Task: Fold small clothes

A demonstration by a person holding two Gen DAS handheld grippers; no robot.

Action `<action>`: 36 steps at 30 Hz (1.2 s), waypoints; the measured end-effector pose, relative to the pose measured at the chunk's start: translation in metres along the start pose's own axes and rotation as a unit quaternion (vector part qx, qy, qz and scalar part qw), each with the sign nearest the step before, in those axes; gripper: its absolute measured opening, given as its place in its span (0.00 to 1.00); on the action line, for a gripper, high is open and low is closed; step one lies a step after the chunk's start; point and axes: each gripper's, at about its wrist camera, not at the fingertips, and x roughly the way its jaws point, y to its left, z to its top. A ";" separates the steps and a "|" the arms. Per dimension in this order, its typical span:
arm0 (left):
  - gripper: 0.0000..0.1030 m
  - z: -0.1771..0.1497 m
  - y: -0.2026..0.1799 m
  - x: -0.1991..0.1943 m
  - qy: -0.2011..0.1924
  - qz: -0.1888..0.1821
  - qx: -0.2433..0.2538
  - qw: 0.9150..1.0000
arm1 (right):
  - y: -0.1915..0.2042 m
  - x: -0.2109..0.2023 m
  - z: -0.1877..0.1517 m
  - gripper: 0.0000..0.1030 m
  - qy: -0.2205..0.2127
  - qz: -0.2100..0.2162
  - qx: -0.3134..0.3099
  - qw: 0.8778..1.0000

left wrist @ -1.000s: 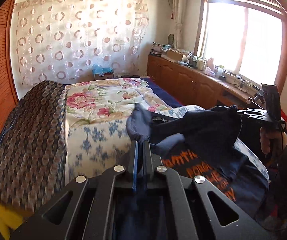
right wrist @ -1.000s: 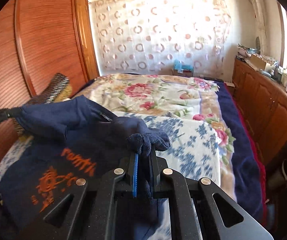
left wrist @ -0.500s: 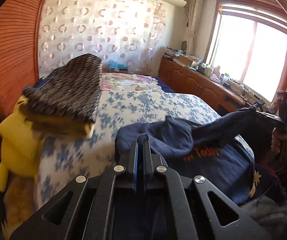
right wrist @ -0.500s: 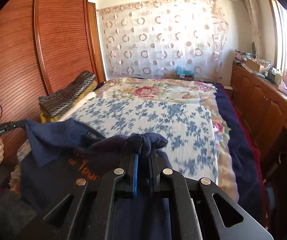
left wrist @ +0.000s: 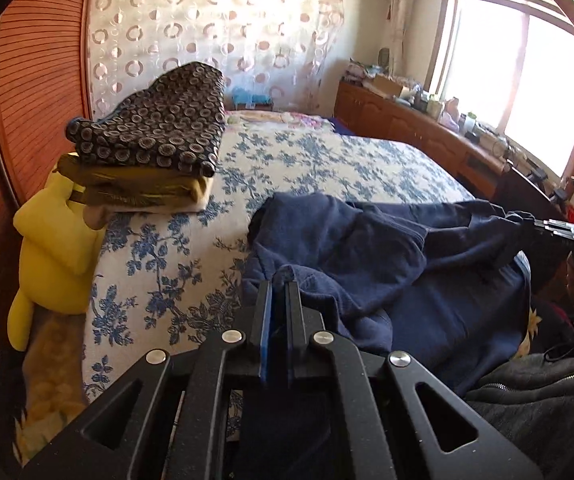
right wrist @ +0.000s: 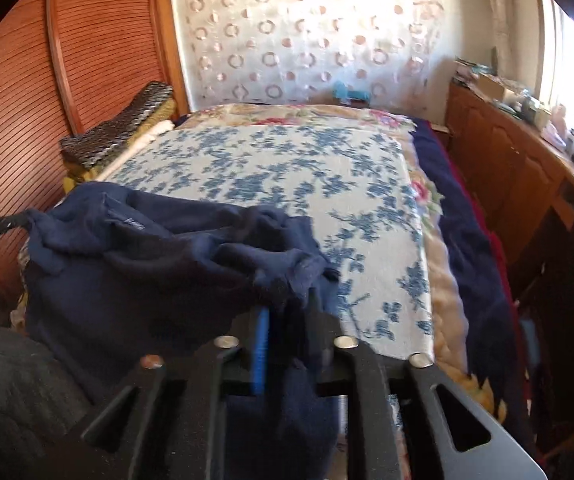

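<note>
A navy blue garment (left wrist: 367, 248) lies bunched across the near end of the bed, stretched between both grippers. My left gripper (left wrist: 280, 284) is shut on a fold of its edge, low over the blue-flowered sheet (left wrist: 327, 160). In the right wrist view the garment (right wrist: 147, 264) drapes over my right gripper (right wrist: 287, 312). Its jaws are opening, with a loose wad of navy cloth between them and a gap beside the blue pad. Each gripper shows in the other's view, the right gripper (left wrist: 555, 226) and the left gripper (right wrist: 3, 226), both at the garment's far corner.
A stack of folded clothes (left wrist: 155, 136) sits at the bed's left edge above a yellow plush toy (left wrist: 55, 240). A wooden wardrobe (left wrist: 35, 60) stands at left, a cluttered wooden cabinet (right wrist: 507, 152) at right. The person's grey jacket (left wrist: 547, 392) is at the near edge.
Both grippers pulled the garment back toward the near end of the bed and lowered it. Its orange print is now hidden. The right jaws have parted; the left stayed shut.
</note>
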 end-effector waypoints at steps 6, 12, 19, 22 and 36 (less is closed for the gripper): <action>0.51 0.009 -0.010 -0.008 -0.022 0.004 0.025 0.999 | -0.003 -0.023 0.013 0.52 -0.043 0.007 -0.003 0.999; 0.78 0.029 -0.008 -0.002 -0.036 0.006 0.023 0.999 | -0.004 -0.014 0.011 0.58 -0.055 -0.007 -0.007 0.998; 0.78 0.053 -0.001 0.037 -0.017 0.003 0.021 1.000 | -0.010 0.043 0.027 0.58 -0.027 0.024 0.021 0.999; 0.78 0.061 0.000 0.050 -0.015 0.007 0.027 0.999 | -0.014 0.055 0.033 0.58 -0.015 0.028 0.032 0.999; 0.78 0.081 -0.005 0.074 -0.018 0.012 0.032 0.999 | -0.014 0.068 0.040 0.11 0.009 0.051 0.030 0.998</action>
